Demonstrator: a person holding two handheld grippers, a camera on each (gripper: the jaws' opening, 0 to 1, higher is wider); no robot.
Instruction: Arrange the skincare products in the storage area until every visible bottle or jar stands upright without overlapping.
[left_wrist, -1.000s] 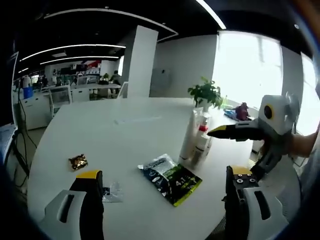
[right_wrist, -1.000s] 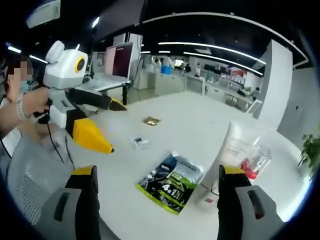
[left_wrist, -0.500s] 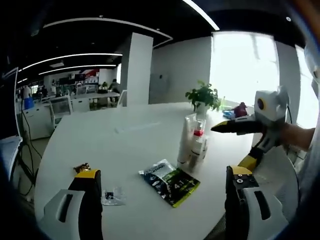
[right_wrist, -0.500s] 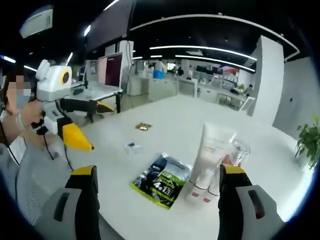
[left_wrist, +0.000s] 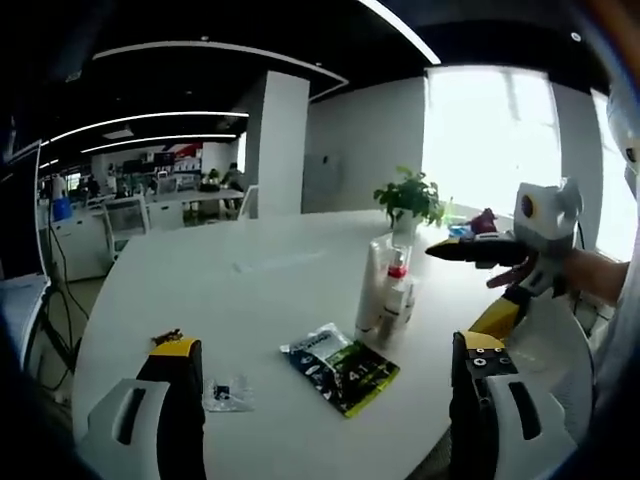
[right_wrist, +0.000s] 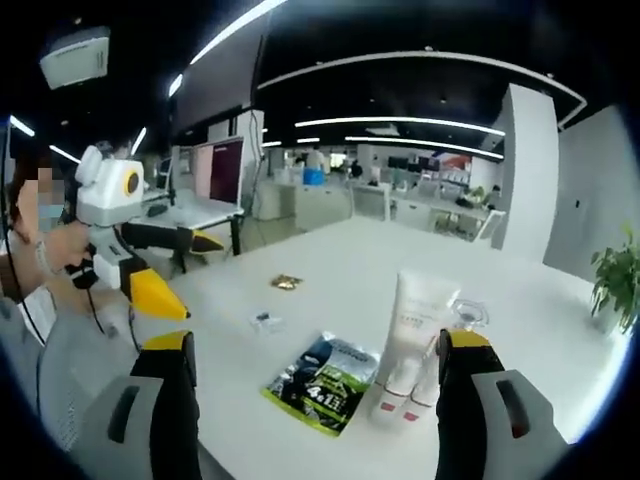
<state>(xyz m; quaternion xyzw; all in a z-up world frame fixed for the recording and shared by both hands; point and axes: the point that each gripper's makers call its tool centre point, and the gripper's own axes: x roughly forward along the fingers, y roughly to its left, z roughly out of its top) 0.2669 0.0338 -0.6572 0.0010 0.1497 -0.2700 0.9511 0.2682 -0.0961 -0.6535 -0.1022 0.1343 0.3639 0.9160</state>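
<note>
Now, what I see:
Left tool (left_wrist: 318, 400): jaws spread wide, holding nothing, above the surface (left_wrist: 250, 290).
Right tool (right_wrist: 315, 400): jaws spread wide too, holding nothing.
Tube (right_wrist: 410, 325): standing up near the middle of the surface.
Bottles (left_wrist: 397, 295): standing up, touching the tube.
Packet (right_wrist: 322, 383): lying flat just beside them.

Glossy sachet (left_wrist: 340, 362) on smooth matt white table (left_wrist: 250, 290).

White tube (right_wrist: 413, 325), red-capped bottle (left_wrist: 397, 290), green-black-white sachet (right_wrist: 323, 381), white table (left_wrist: 250, 290)
</note>
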